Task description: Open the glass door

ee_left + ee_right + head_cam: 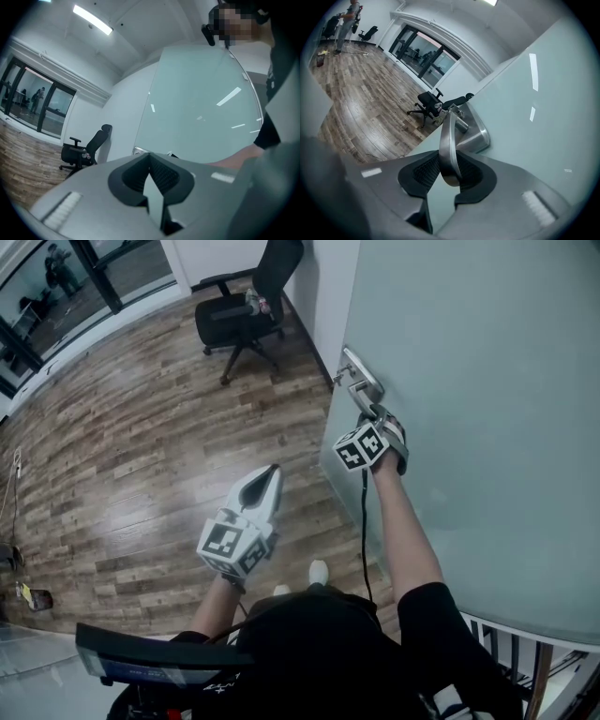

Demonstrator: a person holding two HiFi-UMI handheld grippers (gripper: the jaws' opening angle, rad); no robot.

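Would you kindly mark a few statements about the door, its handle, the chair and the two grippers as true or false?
1. The handle stands between the jaws of the right gripper. True.
2. The left gripper is at the door too. False: it is apart from the door, over the floor, with nothing between its jaws.
3. A black chair stands on the floor beyond the door's edge. True.
4. The floor is carpeted. False: it is wood planks.
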